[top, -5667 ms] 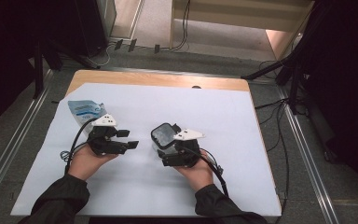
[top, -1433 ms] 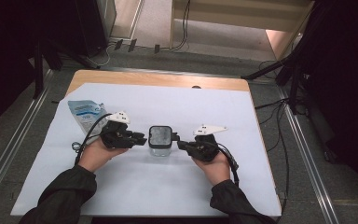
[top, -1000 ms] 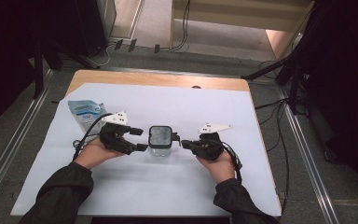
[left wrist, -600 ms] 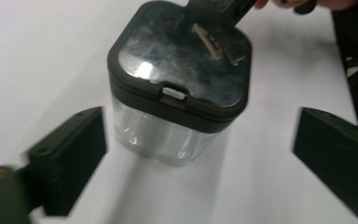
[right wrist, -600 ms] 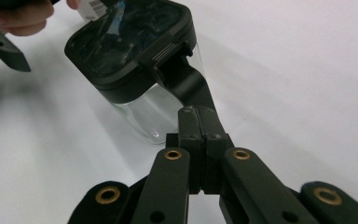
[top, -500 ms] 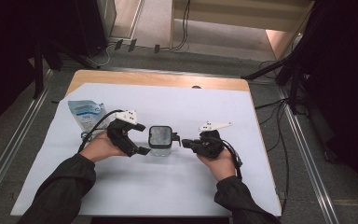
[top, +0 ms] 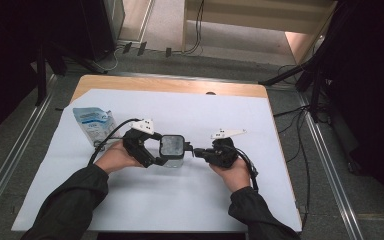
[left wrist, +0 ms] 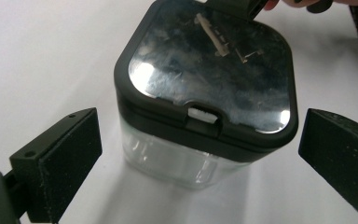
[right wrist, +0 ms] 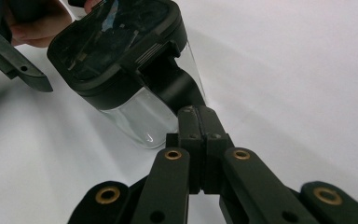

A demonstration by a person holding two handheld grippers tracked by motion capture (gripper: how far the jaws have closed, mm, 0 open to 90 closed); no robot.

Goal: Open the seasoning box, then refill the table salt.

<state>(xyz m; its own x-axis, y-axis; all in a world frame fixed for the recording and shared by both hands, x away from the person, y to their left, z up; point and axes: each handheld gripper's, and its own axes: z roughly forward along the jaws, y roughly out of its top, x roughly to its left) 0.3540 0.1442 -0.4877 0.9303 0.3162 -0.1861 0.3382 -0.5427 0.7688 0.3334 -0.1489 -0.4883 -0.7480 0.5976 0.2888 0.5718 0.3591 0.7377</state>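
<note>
Working on the white table cover [top: 190,210], I am dealing with a clear container [top: 172,154] that stands near its middle, with a blue pouch [top: 94,122] lying well apart at the far left. The container's black lid [left wrist: 209,65] is seated, and its small latch tab [left wrist: 203,115] is facing my left gripper [left wrist: 200,154].

I am holding my right gripper [right wrist: 196,116] with its jaws pressed together on the black tab at the lid's right edge, steadying the container. My left gripper's jaws are standing wide, one on each side of the container, touching nothing.

To do this step well, I am judging that the left jaws should be closing squarely on the lid's flanks, level with its rim, not on the slick clear wall below. The right grip should be staying firm so the container is not tipping or sliding.
</note>
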